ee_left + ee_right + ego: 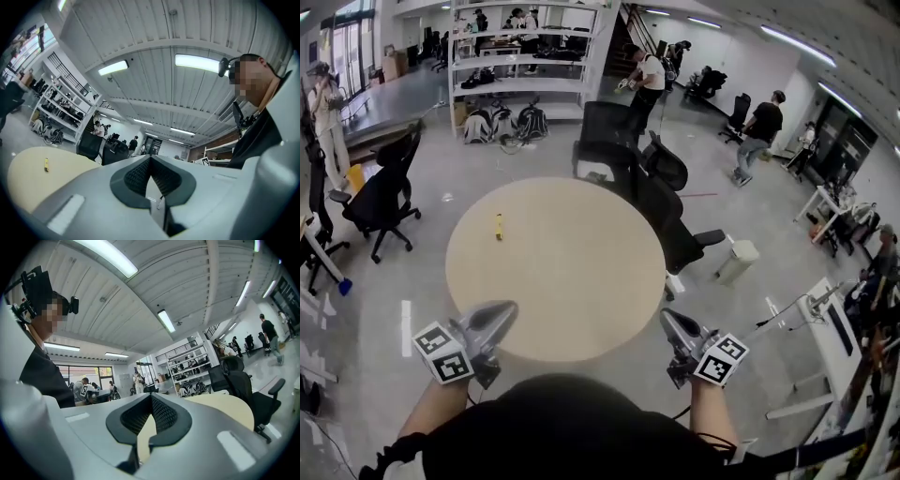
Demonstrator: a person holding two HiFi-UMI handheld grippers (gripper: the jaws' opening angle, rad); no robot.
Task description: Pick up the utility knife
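Note:
A small yellow utility knife [499,227] lies on the left part of the round beige table [581,281], far from both grippers. In the left gripper view the knife [46,164] shows small on the tabletop [23,180], off to the left. My left gripper [503,313] hovers at the table's near left edge, shut and holding nothing. My right gripper [668,320] hangs at the near right edge, also shut and holding nothing. The left gripper [150,158] and the right gripper [151,396] each show their pads meeting at the tips. The right gripper view does not show the knife.
Black office chairs [661,202] crowd the table's far right side. Another black chair [384,192] stands to the left. A white bin [738,261] sits on the floor at the right. A shelf rack [525,56] and several people stand further back.

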